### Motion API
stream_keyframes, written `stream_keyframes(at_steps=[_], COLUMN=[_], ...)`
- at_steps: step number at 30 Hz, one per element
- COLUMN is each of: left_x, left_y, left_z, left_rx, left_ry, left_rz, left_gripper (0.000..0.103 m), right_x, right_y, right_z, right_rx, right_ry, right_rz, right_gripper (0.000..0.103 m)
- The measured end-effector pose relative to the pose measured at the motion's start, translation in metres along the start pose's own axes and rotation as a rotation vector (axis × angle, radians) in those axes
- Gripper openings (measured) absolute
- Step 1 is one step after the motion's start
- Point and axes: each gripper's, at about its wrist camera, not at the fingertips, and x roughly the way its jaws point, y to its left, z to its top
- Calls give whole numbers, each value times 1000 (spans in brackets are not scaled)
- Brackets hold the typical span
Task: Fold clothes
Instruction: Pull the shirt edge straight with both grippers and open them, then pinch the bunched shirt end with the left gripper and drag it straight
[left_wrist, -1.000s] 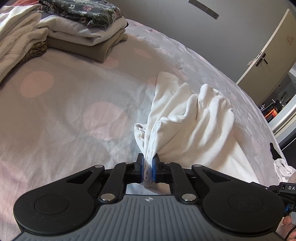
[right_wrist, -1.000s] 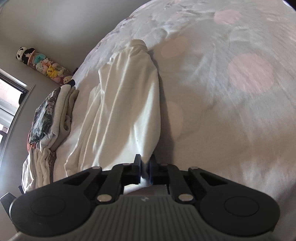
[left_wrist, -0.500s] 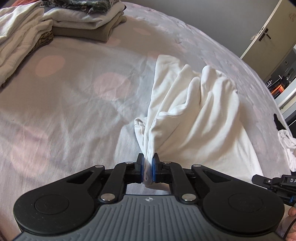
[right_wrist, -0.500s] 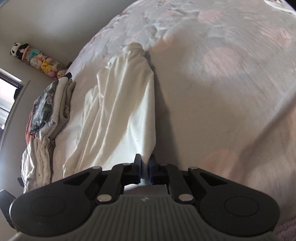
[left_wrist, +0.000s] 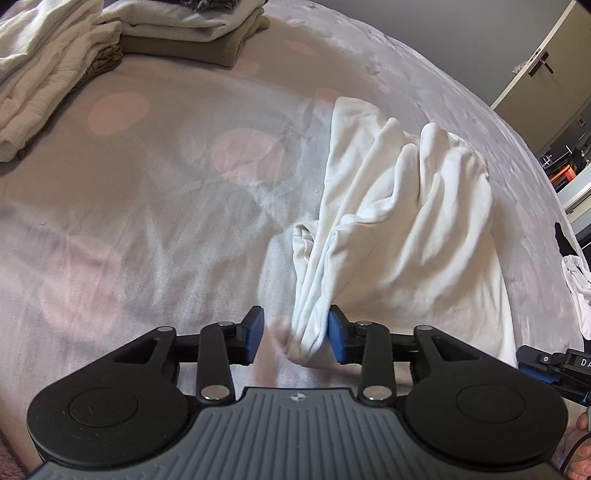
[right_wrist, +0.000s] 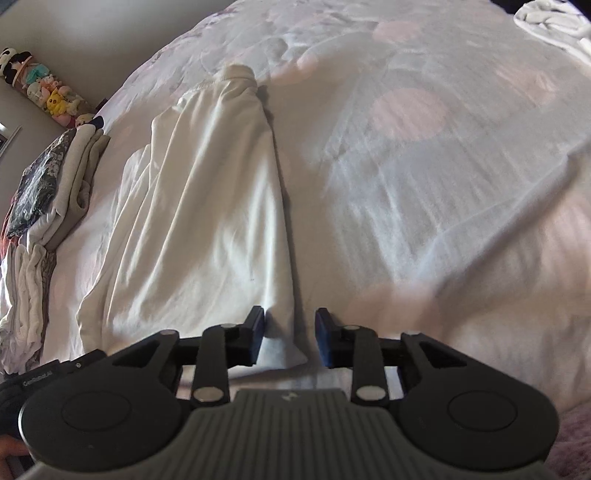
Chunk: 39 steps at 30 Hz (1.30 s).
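Note:
A white garment lies bunched in long folds on the bed's pink-dotted cover. My left gripper is opening: its jaws stand apart, and a gathered corner of the garment still hangs between them, against the right pad only. In the right wrist view the same white garment stretches away toward its far hem. My right gripper is opening too, with the near corner of the cloth lying loose between its parted jaws, beside the left pad.
Stacks of folded clothes sit at the far left of the bed, also seen as folded clothes in the right wrist view. Another white item lies at the right edge. Plush toys line the wall. A door stands beyond.
Both grippers, which were pinched shut on the garment's corners, have parted their jaws and let the cloth go slack. Both views have tilted a little further down toward the bed.

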Motion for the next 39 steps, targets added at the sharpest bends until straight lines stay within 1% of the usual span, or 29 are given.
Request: stream_keyframes(at_steps=[4, 7, 9, 13, 18, 20, 23, 27, 28, 32, 35, 36, 39], left_x=[-19, -27, -23, -8, 25, 40, 66, 96, 102, 128, 140, 142, 136], left_y=[2, -2, -8, -28, -54, -67, -88, -110, -115, -128, -134, -133, -128], left_z=[11, 22, 33, 57, 87, 97, 111, 123, 125, 133, 133, 131, 127], left_rx=[1, 15, 29, 104, 206, 261, 321, 369, 382, 410, 421, 421, 405], left_ry=[-82, -143, -168, -184, -185, -179, -154, -125, -118, -76, -61, -57, -63], left_rz=[-20, -74, -110, -114, -129, -139, -145, -165, -168, -175, -162, -163, -178], left_gripper=[39, 39, 38, 38, 38, 36, 34, 33, 31, 21, 21, 21, 21], right_x=[-14, -15, -9, 1, 18, 24, 35, 48, 51, 59, 63, 64, 64], right_y=[-4, 3, 10, 22, 35, 38, 40, 41, 40, 34, 29, 27, 24], right_z=[11, 20, 28, 38, 51, 57, 67, 80, 82, 89, 90, 90, 89], right_rx=[0, -39, -71, -133, -214, -241, -261, -278, -273, -243, -222, -219, -214], right_ry=[-92, -152, -168, -183, -208, -223, -224, -223, -221, -210, -200, -198, -197], right_rz=[-19, -37, -42, -36, -27, -16, -7, 5, 9, 25, 34, 36, 43], right_gripper=[37, 37, 37, 37, 37, 37, 37, 37, 37, 37, 38, 40, 41])
